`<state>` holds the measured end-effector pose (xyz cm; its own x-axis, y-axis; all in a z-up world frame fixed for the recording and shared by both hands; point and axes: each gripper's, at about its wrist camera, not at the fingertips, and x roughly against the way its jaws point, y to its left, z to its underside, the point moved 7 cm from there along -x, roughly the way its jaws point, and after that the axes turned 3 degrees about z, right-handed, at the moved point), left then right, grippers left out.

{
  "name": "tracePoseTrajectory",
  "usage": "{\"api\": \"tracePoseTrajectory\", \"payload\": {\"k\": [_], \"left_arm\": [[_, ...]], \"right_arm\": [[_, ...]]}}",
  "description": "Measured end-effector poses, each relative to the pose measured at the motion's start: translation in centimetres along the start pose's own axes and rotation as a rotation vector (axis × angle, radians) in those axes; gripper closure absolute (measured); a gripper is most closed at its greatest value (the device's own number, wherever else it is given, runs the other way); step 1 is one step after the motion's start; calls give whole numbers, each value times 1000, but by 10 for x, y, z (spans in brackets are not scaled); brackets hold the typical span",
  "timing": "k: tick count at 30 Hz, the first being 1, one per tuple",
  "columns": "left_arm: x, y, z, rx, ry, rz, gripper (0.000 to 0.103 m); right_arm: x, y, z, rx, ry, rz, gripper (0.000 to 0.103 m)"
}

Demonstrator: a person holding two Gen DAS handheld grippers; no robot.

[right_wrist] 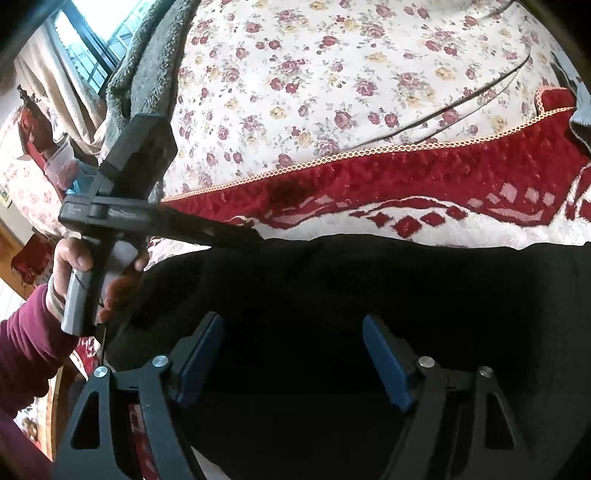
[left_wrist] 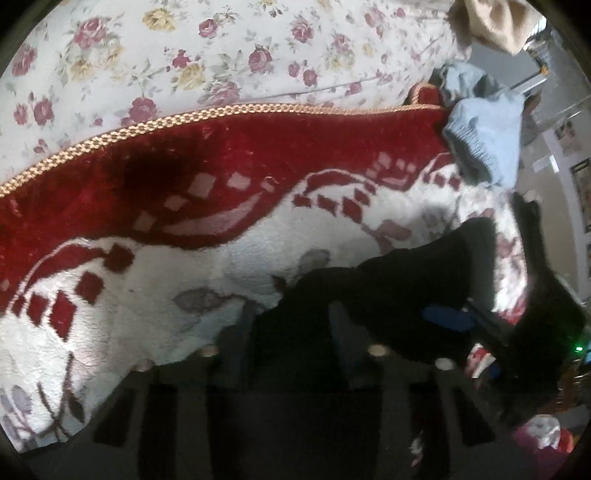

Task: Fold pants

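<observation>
The black pants [right_wrist: 351,295] lie on a red and white plush blanket [right_wrist: 443,184] on the bed. In the right wrist view my right gripper [right_wrist: 291,321] hangs over the pants, jaws wide apart and empty. The left gripper body [right_wrist: 122,206] shows at the left, held by a hand, its fingers reaching to the pants' far left edge. In the left wrist view my left gripper [left_wrist: 291,314] is open, with pants fabric [left_wrist: 406,288] lying between and beyond its fingers. A blue pad of the right gripper [left_wrist: 447,317] shows at the right.
A floral bedsheet [left_wrist: 221,48] lies beyond the blanket's gold braided edge [left_wrist: 147,125]. A light blue knit garment [left_wrist: 484,144] and a tan cloth [left_wrist: 495,22] lie at the right. A grey fleece [right_wrist: 155,66] and a window [right_wrist: 96,33] are at the left.
</observation>
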<state>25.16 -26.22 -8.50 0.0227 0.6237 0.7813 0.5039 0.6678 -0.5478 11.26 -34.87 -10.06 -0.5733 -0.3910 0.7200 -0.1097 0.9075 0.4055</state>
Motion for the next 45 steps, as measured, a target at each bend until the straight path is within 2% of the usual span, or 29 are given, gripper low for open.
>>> {"api": "tracePoseTrajectory", "payload": {"k": [3,4,7,9,11,14,16,18,19,21,22,24,25,27,28,29,30,31,32,33,34,36,38,45], "left_arm": [[2,-2,0,-10,-5,-3,80],[7,-2,-3,-15,-30,-9,93],[20,2,-15,10,-96,18,100],[21,5,-20,13,-118,10,100],[9,10,-18,8,-104,-30,100],[-3,17,-16,7,-99,-65,100],[-3,17,-17,6,-108,-75,100],[-2,16,-17,4,-113,-80,100],[-2,16,-18,5,-116,-82,100],[-1,16,-19,11,-123,-83,100],[-1,17,-19,17,-123,-84,100],[-2,17,-18,17,-124,-95,100],[-1,16,-17,11,-128,-101,99],[4,14,-16,-1,-143,-110,95],[8,13,-14,-8,-153,-112,86],[13,12,-11,-8,-166,-111,68],[18,13,-9,-2,-181,-109,56],[26,14,-5,10,-202,-106,31],[35,15,-1,20,-230,-109,21],[44,14,4,22,-257,-115,20],[56,14,10,17,-283,-134,20],[73,17,24,11,-316,-199,20],[91,25,42,13,-347,-278,20],[144,62,119,72,-418,-452,20]], "right_arm": [[-1,0,-1,8,2,9,20],[-1,0,-1,10,2,12,20],[3,1,-7,9,-22,23,20],[6,0,-10,36,-40,45,20],[-4,-10,-5,49,-1,93,20],[-15,-22,2,-8,37,74,21],[-6,-16,-6,-19,13,82,20],[3,-4,-18,32,-46,43,20],[1,-3,-20,45,-43,54,20],[-20,-20,-15,63,54,148,21],[-25,-30,-11,55,72,153,22],[-11,-49,-8,-18,21,104,24],[-2,-56,-7,-37,15,137,24],[27,-72,-4,-49,-26,230,23],[34,-78,-1,-65,-37,227,23],[37,-84,2,-94,-34,203,23],[35,-89,7,-122,-8,181,23],[32,-89,7,-115,10,197,23],[32,-84,7,-97,11,221,21],[33,-71,4,-60,9,243,20],[35,-59,3,-35,3,224,20],[34,-25,0,7,-15,167,20],[28,-1,1,27,-9,158,20],[-13,94,12,96,4,69,18]]}}
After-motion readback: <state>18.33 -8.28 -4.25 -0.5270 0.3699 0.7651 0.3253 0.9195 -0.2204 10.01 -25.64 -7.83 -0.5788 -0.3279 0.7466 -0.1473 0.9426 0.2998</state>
